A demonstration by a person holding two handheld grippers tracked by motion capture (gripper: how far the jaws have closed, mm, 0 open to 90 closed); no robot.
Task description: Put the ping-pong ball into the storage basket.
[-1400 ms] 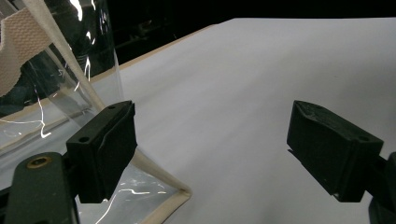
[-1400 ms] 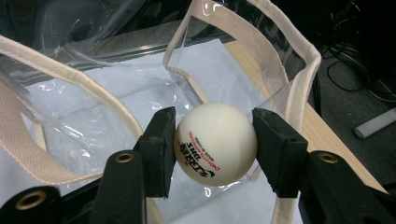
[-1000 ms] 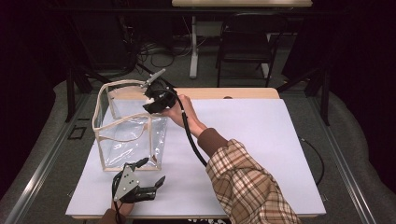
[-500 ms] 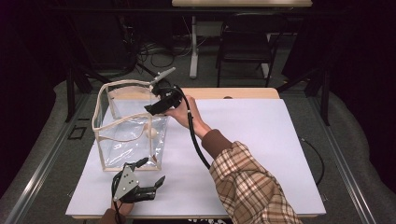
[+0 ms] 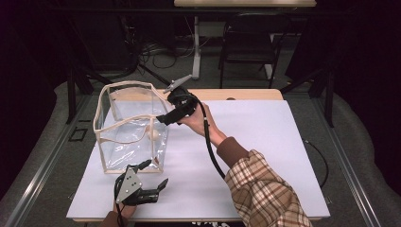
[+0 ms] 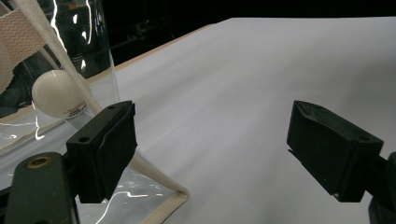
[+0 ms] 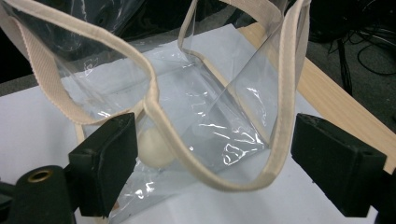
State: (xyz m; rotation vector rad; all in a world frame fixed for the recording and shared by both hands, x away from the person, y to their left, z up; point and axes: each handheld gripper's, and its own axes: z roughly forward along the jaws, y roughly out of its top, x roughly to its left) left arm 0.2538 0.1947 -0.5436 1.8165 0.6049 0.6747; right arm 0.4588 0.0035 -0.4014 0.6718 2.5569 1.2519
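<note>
A clear plastic bag (image 5: 124,142) with beige trim stands open on the left of the white table (image 5: 274,156). A white ball (image 5: 153,134) lies inside it, low by its near right wall. My right gripper (image 5: 161,119) hovers at the bag's right top edge, pointing left. Its jaws have just been opening. In the right gripper view, the beige rim (image 7: 219,179) hangs loose between them and the pads of this gripper (image 7: 215,161) do not press it; the ball (image 7: 156,148) lies below. My left gripper (image 5: 154,176) rests open near the bag's front corner (image 6: 170,203), with the ball (image 6: 55,93) behind the plastic.
The right gripper's black cable (image 5: 210,149) trails back along a plaid sleeve (image 5: 262,194). The table's wooden far edge (image 5: 246,94) runs behind the bag. A chair (image 5: 248,45) and floor cables stand beyond the table.
My right gripper has drawn back to the right and nearer along the bag's top edge, and its jaws have opened. The left gripper has stayed put.
</note>
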